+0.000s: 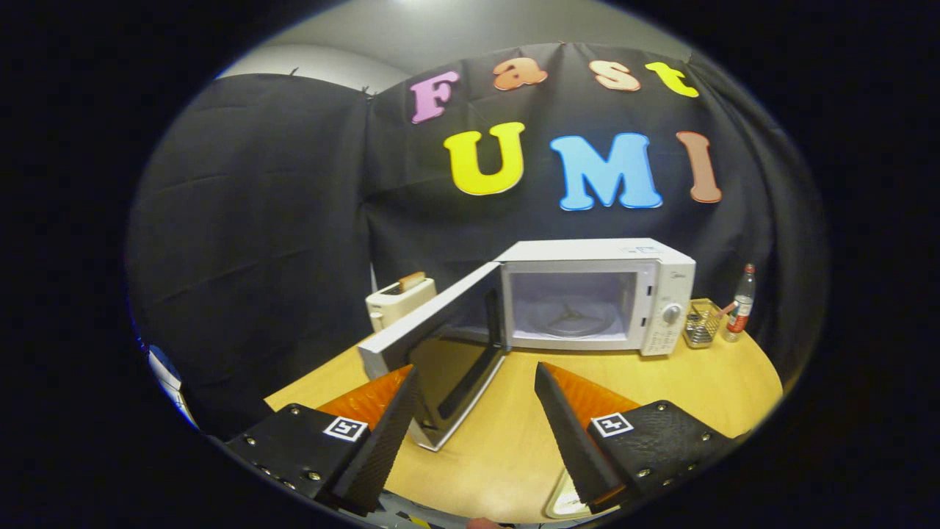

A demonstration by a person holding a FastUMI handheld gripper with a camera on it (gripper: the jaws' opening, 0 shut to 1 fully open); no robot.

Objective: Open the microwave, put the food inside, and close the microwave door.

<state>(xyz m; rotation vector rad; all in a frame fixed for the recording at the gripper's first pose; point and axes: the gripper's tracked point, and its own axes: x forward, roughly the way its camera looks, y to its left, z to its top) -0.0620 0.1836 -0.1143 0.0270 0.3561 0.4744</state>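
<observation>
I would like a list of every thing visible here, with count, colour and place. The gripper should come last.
microwave: one, white, on the table beyond the fingers, cavity empty
microwave door: one, white frame, swung open toward the fingers
toaster: one, white, behind the door, bread in its slot
wire basket: one, metal, beside the microwave
bottle: one, clear with red label, next to the basket
table: one, light wood
plate: one, pale, edge below the fingers
gripper: one, open, holding nothing
</observation>
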